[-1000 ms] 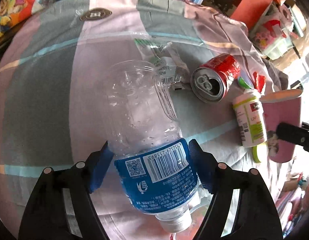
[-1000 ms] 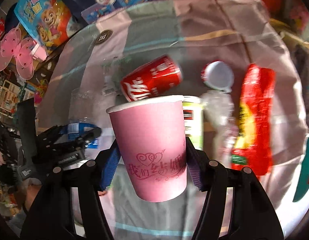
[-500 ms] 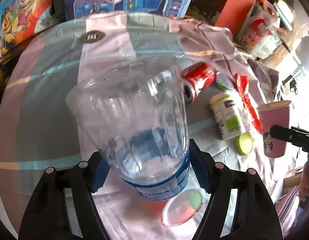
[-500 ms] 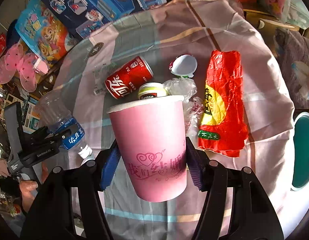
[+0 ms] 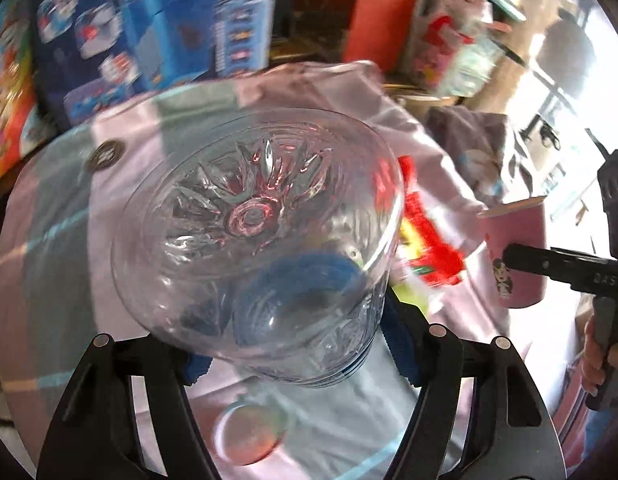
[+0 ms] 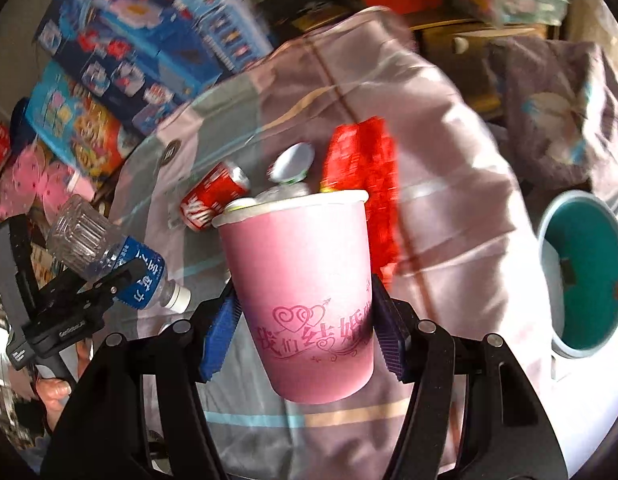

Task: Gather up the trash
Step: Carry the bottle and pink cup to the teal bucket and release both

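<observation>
Above the table (image 6: 449,184) we carry trash: our left hand-held gripper (image 5: 293,344) clamps a clear bottle (image 5: 257,232), base forward; our right hand-held gripper (image 6: 305,328) clamps an upright pink cup (image 6: 305,280), nearer the teal bin (image 6: 585,272) to its right.

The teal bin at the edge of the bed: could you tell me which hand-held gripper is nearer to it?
Right. The right hand-held gripper, holding the pink cup, is just beside the teal bin. The left hand-held gripper, holding the water bottle, is across the bed on the far side.
</observation>
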Demonstrator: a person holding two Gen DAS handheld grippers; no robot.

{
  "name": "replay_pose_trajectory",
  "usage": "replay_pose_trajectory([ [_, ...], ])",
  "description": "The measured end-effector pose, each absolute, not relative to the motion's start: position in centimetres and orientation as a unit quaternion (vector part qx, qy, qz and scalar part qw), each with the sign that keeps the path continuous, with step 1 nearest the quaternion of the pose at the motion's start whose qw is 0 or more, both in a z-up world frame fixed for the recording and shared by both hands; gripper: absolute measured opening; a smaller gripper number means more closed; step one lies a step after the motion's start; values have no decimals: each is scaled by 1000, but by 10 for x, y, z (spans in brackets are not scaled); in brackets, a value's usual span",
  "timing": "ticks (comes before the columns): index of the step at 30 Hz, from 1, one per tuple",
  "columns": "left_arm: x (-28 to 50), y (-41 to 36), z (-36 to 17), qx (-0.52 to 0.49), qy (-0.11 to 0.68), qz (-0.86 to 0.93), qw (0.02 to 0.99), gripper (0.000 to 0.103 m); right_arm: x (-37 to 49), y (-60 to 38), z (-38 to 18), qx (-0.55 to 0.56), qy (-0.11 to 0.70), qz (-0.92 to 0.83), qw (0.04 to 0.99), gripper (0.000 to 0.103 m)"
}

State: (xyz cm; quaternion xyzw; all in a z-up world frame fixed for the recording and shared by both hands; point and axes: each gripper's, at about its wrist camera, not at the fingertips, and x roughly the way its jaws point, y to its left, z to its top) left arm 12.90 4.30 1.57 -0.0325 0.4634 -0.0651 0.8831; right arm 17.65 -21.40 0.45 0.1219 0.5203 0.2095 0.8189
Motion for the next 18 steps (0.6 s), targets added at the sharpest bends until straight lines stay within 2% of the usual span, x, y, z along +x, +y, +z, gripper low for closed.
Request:
replay_pose_trajectory([
  [11, 162, -81, 44, 25, 442, -162, 882, 71, 168, -350, 14, 201, 464, 120, 855, 59],
  [18, 182, -183, 37, 58, 449, -231, 861, 71, 153, -447, -3, 245, 446, 36, 860, 59],
])
